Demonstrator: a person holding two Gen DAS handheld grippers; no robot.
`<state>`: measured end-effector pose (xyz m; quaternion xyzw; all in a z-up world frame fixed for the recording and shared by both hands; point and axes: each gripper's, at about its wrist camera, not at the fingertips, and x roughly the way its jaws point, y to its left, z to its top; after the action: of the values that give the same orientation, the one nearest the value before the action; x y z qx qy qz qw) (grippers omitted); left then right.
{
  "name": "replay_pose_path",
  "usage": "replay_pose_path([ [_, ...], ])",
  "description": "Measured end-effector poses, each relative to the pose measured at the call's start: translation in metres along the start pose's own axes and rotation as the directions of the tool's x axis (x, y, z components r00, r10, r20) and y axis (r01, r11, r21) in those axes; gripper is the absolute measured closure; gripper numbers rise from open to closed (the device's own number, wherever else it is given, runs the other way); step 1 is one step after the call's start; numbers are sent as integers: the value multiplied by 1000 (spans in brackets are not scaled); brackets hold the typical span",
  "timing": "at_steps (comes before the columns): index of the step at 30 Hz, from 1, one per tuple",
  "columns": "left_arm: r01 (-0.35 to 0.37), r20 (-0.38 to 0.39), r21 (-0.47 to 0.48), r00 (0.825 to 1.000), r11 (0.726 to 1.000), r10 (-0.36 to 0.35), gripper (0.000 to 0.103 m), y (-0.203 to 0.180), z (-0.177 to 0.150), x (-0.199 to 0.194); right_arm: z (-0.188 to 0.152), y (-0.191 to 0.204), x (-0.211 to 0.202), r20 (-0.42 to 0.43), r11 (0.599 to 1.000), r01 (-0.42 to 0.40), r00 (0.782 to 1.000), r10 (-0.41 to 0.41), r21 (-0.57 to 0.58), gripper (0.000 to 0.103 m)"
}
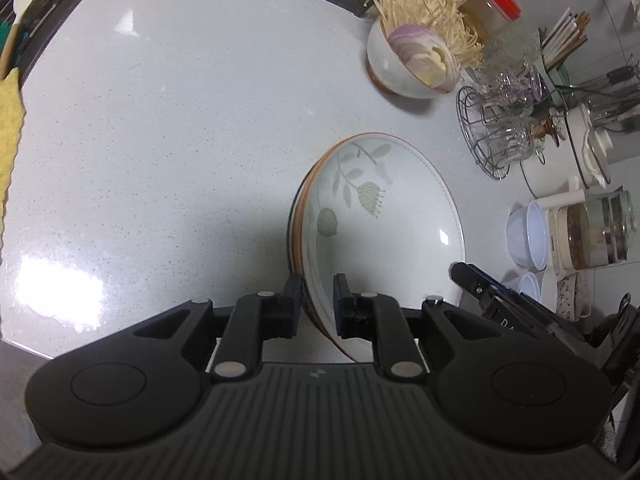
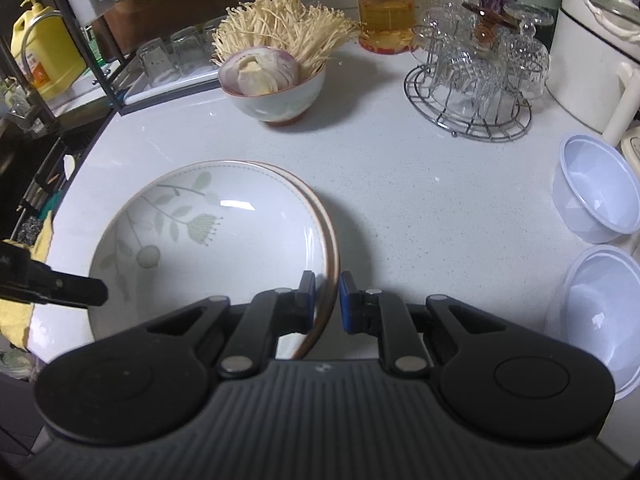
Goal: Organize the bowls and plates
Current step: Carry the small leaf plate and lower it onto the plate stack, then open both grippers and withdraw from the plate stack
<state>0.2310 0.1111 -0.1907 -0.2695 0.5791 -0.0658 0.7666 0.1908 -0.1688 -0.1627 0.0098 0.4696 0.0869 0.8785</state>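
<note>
- I have my left gripper (image 1: 318, 292) closed over the near-left rim of the plate stack (image 1: 380, 216): one black pad sits outside the rims, the other inside on the top plate's glazed face.
- My right gripper (image 2: 327, 294) is clamped on the opposite, right-hand rim of the same stack, with its blue-edged pad outside and the other pad inside the top plate.
- The stack sits on the white speckled countertop (image 1: 160, 120), a smooth, glossy stone-like surface that throws back bright glare patches.
- The top plate (image 2: 208, 240) is round and shallow, pale glazed ceramic with a thin brown rim line and a soft green leaf-and-flower print.
- Below it I see more brown-edged rims, slightly offset from the top one; I cannot count them for sure.
- Further back on the counter stands a ceramic bowl (image 2: 276, 96), white with a reddish foot, holding sliced purple onion and a bushy bundle of thin, pale enoki mushrooms (image 2: 280, 24).
- Behind the bowl is a clear jar with a red lid (image 2: 384, 12), with amber liquid inside.
- To its right, a round wire rack (image 2: 472, 96) carries upturned cut-glass cups with a faceted texture.
- Two translucent white plastic tubs (image 2: 596, 196) sit at the right edge of the counter, well apart from the plates, both thin-walled and round.
- At the far left lies a yellow cloth (image 1: 10, 132) with a nubbly weave.
</note>
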Motion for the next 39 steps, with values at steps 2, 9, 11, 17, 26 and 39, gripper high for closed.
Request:
replay_pose_path([
  [2, 19, 4, 1, 1000, 1000, -19, 86, 1, 0, -3, 1, 3, 1, 3, 1000, 16, 1000, -16, -9, 88],
  [9, 29, 44, 33, 999, 999, -31, 86, -5, -4, -17, 0, 3, 3, 4, 999, 32, 999, -32, 9, 88],
  [11, 20, 71, 42, 997, 999, -23, 86, -9, -5, -24, 1, 3, -2, 20, 999, 36, 999, -36, 16, 88],
  [17, -15, 189, 81, 982, 997, 0, 85, -29, -8, -55, 12, 5, -38, 115, 999, 13, 993, -18, 44, 88],
  [26, -68, 328, 203, 945, 977, -2, 85, -70, -25, -110, 26, 19, -108, 261, 997, -69, 964, 60, 27, 87],
  [39, -62, 416, 391, 902, 918, -117, 85, -69, -22, -186, 13, 71, -179, 403, 988, -12, 914, -52, 155, 86],
])
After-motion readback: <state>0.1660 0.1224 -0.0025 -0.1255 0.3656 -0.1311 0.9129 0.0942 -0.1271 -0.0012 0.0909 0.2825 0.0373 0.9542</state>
